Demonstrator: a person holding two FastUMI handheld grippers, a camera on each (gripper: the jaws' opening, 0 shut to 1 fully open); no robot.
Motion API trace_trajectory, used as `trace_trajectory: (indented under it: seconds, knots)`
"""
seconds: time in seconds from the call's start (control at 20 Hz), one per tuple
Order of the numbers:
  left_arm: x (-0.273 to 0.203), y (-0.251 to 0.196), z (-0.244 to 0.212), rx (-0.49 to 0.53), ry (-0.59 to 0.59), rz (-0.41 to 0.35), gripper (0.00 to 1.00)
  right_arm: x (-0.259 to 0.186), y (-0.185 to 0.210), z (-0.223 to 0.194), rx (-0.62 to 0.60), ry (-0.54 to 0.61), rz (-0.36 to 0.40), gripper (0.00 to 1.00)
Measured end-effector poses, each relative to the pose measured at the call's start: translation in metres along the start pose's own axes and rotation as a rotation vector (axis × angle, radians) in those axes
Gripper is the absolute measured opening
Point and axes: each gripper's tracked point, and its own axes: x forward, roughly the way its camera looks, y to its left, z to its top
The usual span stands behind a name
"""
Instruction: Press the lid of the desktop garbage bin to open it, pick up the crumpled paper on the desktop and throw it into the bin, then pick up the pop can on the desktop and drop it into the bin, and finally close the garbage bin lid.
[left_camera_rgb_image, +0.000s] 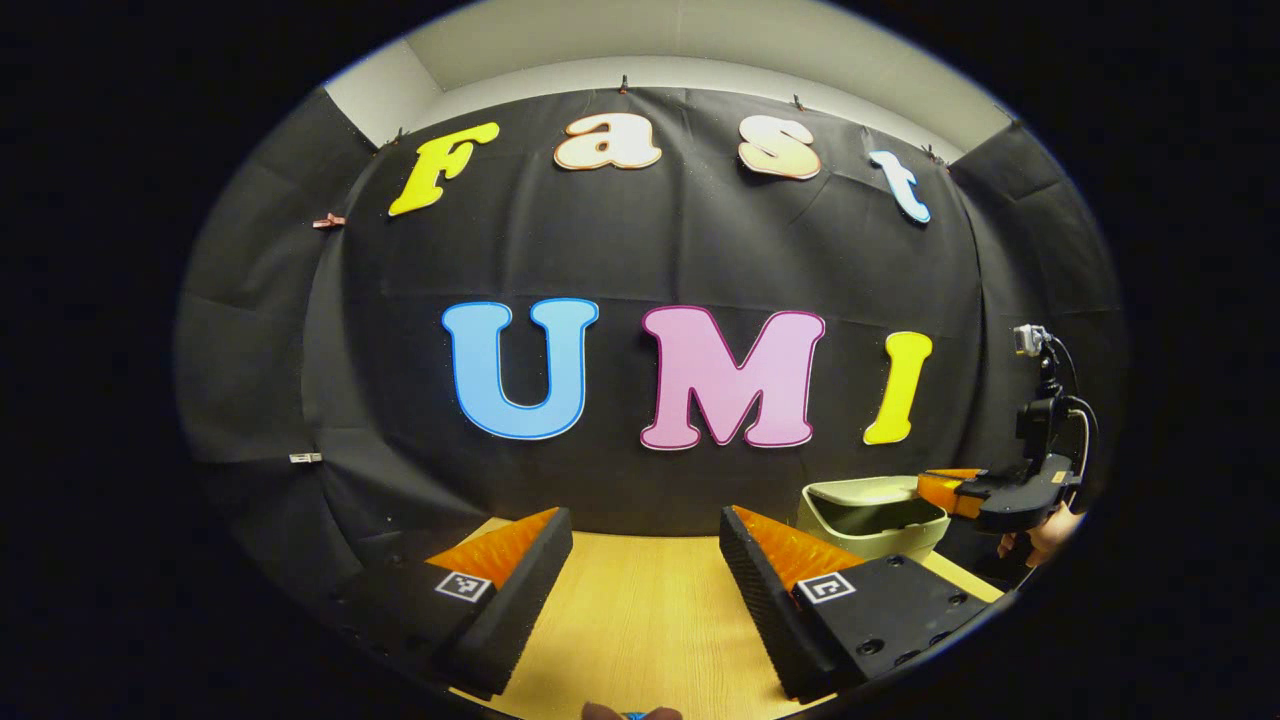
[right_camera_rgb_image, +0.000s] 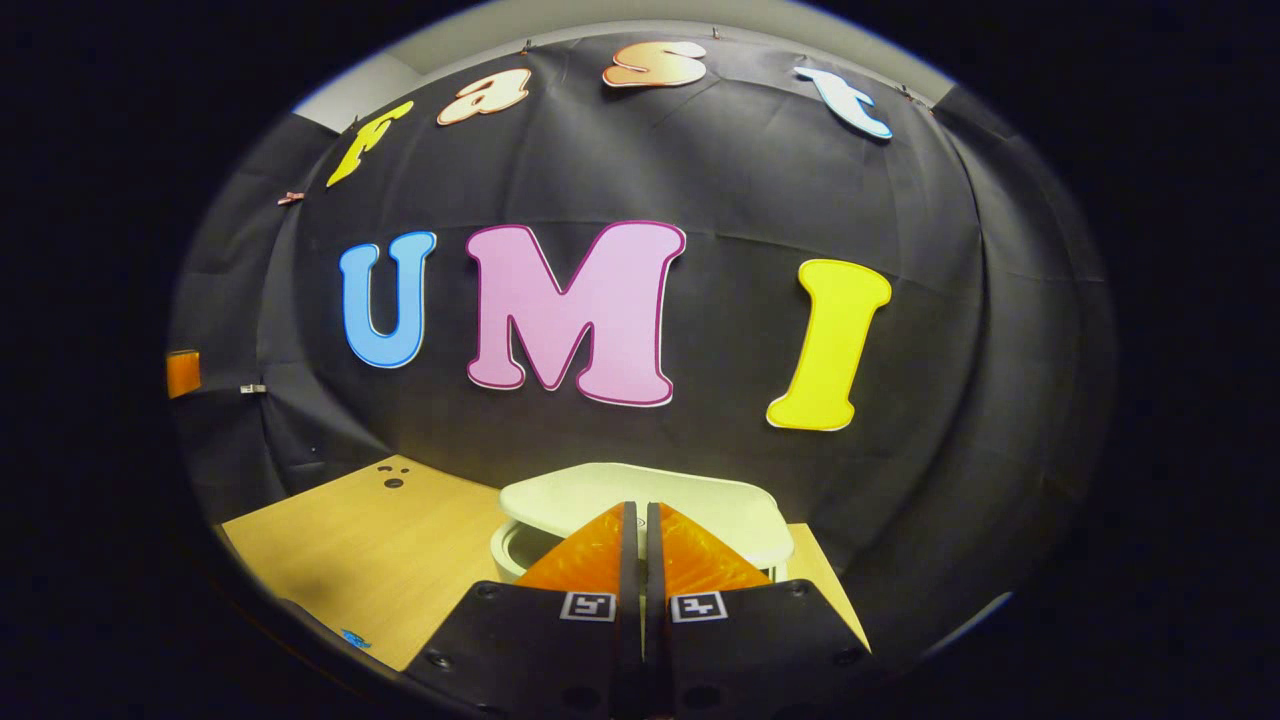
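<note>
The pale desktop bin stands at the right rear of the wooden table. In the right gripper view its lid lies just beyond my fingers, with a dark gap over the rim at the left. My right gripper is shut with nothing between its fingers, its tips over the lid's near edge. In the left gripper view the right gripper, held by a hand, hovers at the bin's right side. My left gripper is open above bare table, left of the bin.
The black cloth wall rises close behind the bin and table. Two small dark holes mark the table's far left corner. A small blue mark lies near the table's front edge.
</note>
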Motion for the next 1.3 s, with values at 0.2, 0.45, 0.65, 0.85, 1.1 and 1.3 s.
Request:
trace_trajectory:
  seconds: [0.2, 0.45, 0.65, 0.85, 1.1, 1.3]
  knots:
    - [-0.004, 0.004, -0.004, 0.001, 0.007, 0.001, 0.95, -0.007, 0.001, 0.007, 0.001, -0.024, -0.003, 0.06]
    - [-0.006, 0.009, -0.009, -0.003, 0.019, 0.005, 0.95, -0.015, 0.001, 0.013, -0.011, -0.047, -0.004, 0.11]
    - [-0.006, 0.012, -0.021, -0.003, 0.039, -0.002, 0.95, -0.024, 0.01, 0.012, -0.013, -0.041, 0.026, 0.38]
    - [-0.007, 0.01, -0.043, 0.0, 0.08, -0.027, 0.95, -0.034, 0.022, 0.012, -0.021, -0.037, 0.054, 0.66]
    - [-0.014, 0.0, -0.091, 0.024, 0.154, -0.085, 0.95, -0.051, 0.034, 0.013, -0.028, -0.046, 0.087, 0.78]
    - [-0.021, -0.01, -0.142, 0.047, 0.233, -0.141, 0.95, -0.062, 0.036, 0.011, -0.052, -0.049, 0.102, 0.8]
